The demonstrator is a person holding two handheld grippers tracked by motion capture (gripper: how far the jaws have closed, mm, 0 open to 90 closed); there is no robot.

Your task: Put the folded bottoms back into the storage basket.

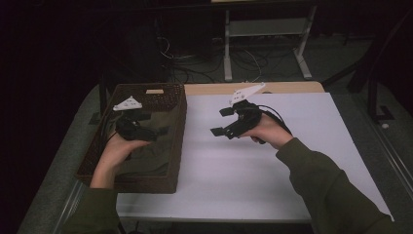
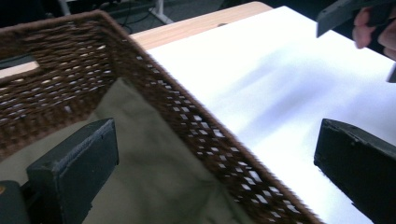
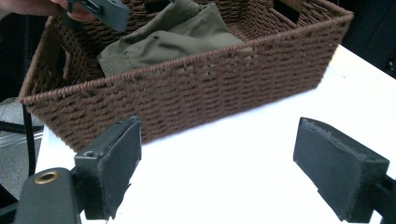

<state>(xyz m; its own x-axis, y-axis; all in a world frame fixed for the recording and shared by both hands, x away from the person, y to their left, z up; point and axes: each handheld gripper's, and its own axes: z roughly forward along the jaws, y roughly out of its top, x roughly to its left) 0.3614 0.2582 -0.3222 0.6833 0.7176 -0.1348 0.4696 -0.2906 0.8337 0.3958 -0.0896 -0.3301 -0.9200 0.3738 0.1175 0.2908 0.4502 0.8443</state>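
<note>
Cloth (image 3: 173,39) lies folded in basket (image 1: 178,127), directly under left gripper (image 1: 146,127), jaws wide and empty. Right gripper (image 1: 225,122), likewise gaping empty, hangs over bare table (image 1: 272,161), farther off; left is nearer.

Left tool (image 1: 146,127) and right tool (image 1: 225,122) both gape wide, gripping nothing.

A lab or test room, dim all round: loose cables (image 1: 185,61) tangle on the floor at twelve o'clock, beside a metal frame stand (image 1: 265,34), behind the white-covered worktop (image 1: 272,161).
</note>
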